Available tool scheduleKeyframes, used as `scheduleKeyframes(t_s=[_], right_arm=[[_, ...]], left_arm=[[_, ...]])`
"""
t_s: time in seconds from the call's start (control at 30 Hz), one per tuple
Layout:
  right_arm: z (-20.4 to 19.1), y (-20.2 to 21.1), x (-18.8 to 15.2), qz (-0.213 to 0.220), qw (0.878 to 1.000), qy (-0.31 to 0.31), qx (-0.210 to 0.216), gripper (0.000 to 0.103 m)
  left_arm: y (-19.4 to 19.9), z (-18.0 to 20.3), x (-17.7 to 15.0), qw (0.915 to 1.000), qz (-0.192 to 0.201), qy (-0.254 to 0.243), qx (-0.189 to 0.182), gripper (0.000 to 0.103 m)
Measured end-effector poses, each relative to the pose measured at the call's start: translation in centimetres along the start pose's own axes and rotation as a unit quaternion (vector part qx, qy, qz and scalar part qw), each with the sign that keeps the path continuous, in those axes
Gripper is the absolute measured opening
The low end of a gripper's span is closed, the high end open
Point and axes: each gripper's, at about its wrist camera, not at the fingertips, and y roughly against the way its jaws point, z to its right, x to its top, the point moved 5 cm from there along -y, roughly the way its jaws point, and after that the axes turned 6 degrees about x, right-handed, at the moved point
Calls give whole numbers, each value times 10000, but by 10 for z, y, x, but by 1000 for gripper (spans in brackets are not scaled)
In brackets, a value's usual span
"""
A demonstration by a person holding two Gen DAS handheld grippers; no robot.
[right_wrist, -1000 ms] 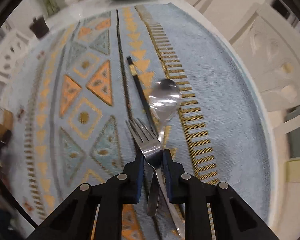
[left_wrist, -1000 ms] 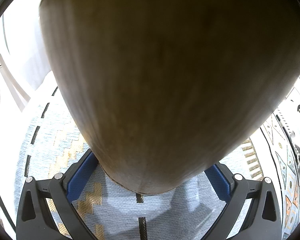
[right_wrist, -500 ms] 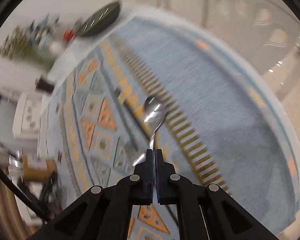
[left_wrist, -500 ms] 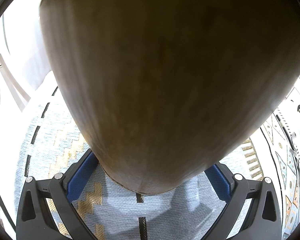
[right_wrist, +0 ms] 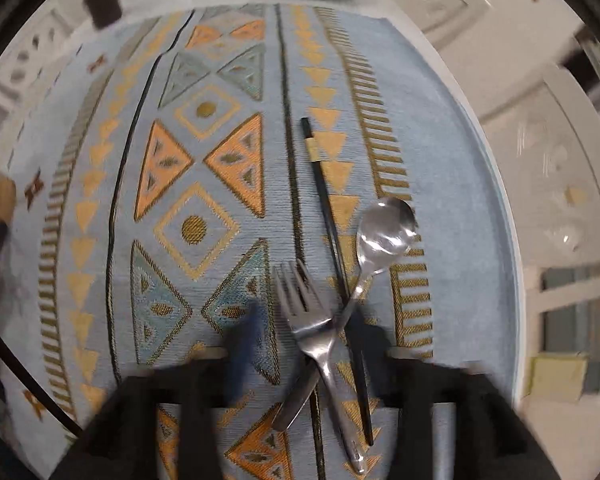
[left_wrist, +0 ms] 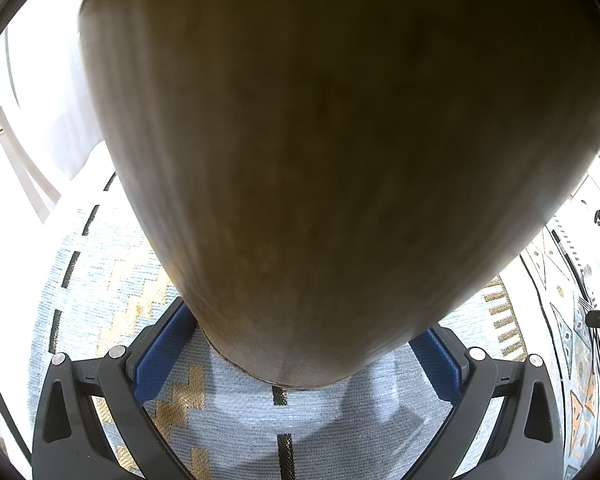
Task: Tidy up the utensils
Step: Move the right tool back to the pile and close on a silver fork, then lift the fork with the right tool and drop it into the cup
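utensils are all out on the patterned cloth (right_wrist: 204, 168), none put away that i can see. fork (right_wrist: 304, 312), spoon (right_wrist: 384, 232) and a dark chopstick (right_wrist: 328, 216) lie crossed in a little heap toward the cloth's right edge, handles overlapping, spoon bowl pointing away.

right gripper (right_wrist: 316, 364) hangs right above that heap, blurred, its jaws opening wide, one finger on either side of the crossed handles, and nothing pinched between the pads as far as i can tell.

over on the other side, the left gripper (left_wrist: 296, 360) has its blue pads pressed against a big wooden holder (left_wrist: 340, 160), standing on the cloth and filling that view. whether anything is already inside it, can't see.

so by my reckoning the sorting is early: holder steadied, three pieces waiting to be lifted and dropped in.
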Motion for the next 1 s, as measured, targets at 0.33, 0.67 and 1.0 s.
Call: scheduleKeyframes(t_s=[0.33,0.67,1.0], right_arm=[[16,-5,1,-211,9973,-551,444,26],[46,80,7,924,9310,-2322,2659,24],[-25,192,58,2293,8636,-2057,3991,11]], left_arm=[[1,2,0,10000,-1,4,-4,102],[-2,-2,0,10000,10,3,10,102],[-4,-3,-1,10000,5,3,8,102]])
